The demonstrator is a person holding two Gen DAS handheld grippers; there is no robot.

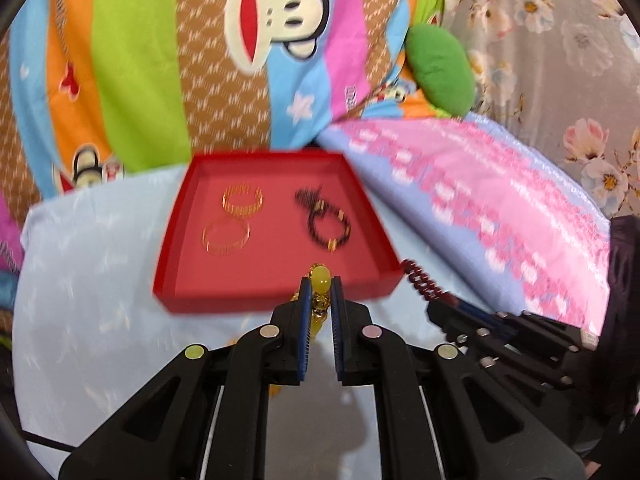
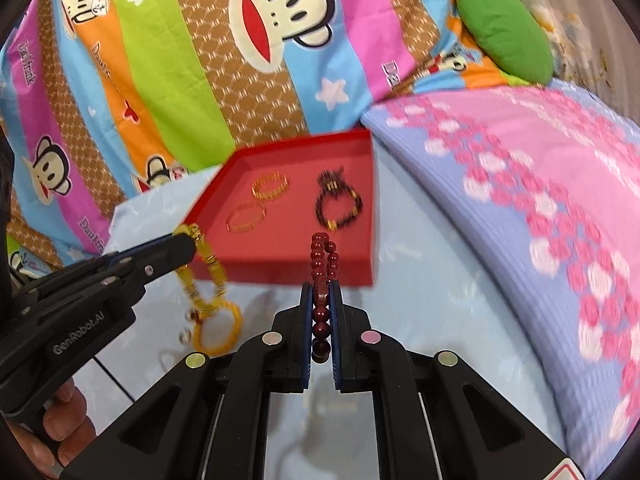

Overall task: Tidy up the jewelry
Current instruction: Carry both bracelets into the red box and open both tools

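Jewelry: a yellow bracelet (image 2: 208, 280) hangs lengthwise down from the pinching left gripper (image 1: 320, 288) at the red tray's (image 1: 276, 300) near edge. Red beads (image 2: 322, 264) stand upright, clamped in the right gripper (image 2: 321, 296). The tray's near half is bare; two gold bangles (image 1: 234, 218) and a dark bracelet (image 1: 326, 220) lie farther back.

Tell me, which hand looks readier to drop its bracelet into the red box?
Probably the left: its tongs hold the yellow bracelet right at the red box rim; the right tongs sit slightly short.
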